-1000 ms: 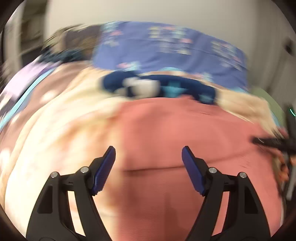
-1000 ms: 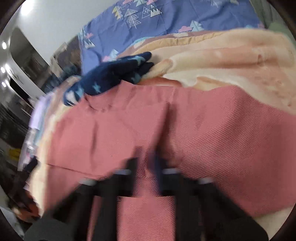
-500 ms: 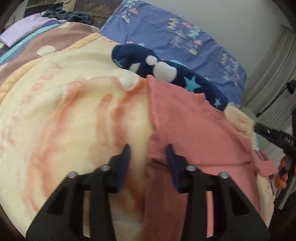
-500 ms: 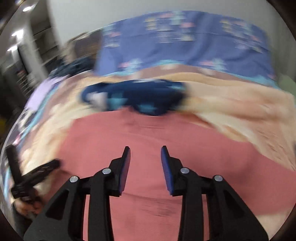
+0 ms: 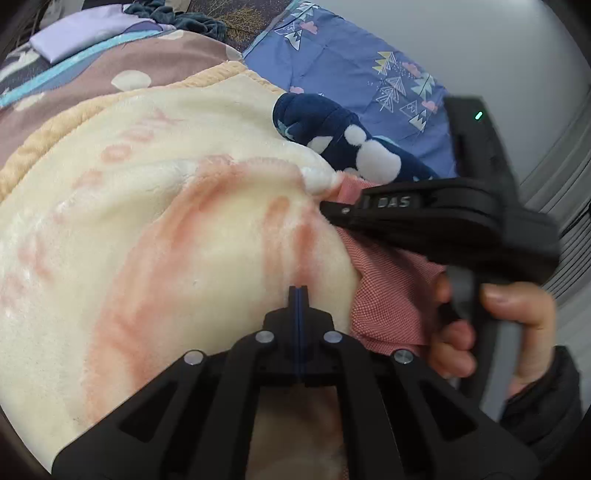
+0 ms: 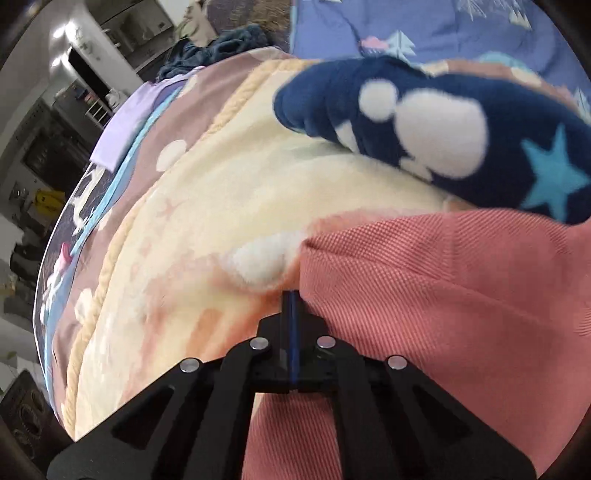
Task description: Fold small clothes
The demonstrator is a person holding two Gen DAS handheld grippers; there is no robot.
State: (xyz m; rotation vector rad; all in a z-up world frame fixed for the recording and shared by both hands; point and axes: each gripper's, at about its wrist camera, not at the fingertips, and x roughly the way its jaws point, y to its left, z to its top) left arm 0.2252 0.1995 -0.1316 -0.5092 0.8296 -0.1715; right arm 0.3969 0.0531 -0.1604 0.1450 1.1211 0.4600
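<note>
A pink woven garment [image 5: 391, 291] lies on a cream fleece blanket [image 5: 166, 240]. My left gripper [image 5: 299, 290] is shut, its tips pressed into the blanket just left of the garment's edge, and no pink cloth shows between the pads. My right gripper [image 5: 327, 210], held by a hand [image 5: 517, 325], points at the garment's far left corner. In the right wrist view that gripper [image 6: 291, 295] is shut right on the edge of the pink garment [image 6: 424, 295], below its corner. A navy fleece garment [image 6: 424, 125] with white blobs and stars lies just beyond.
The blanket covers a brown spotted bedcover [image 5: 110, 70], with a blue patterned sheet [image 5: 351, 62] behind. A folded lilac cloth [image 5: 81, 33] and a dark teal heap [image 5: 192, 22] lie at the far left. Shelves and room clutter [image 6: 44, 147] stand past the bed's left side.
Both grippers went from open to shut. The left one sank onto the blanket by the garment's left edge. The right one swung across the garment to its far left corner, close to the left gripper.
</note>
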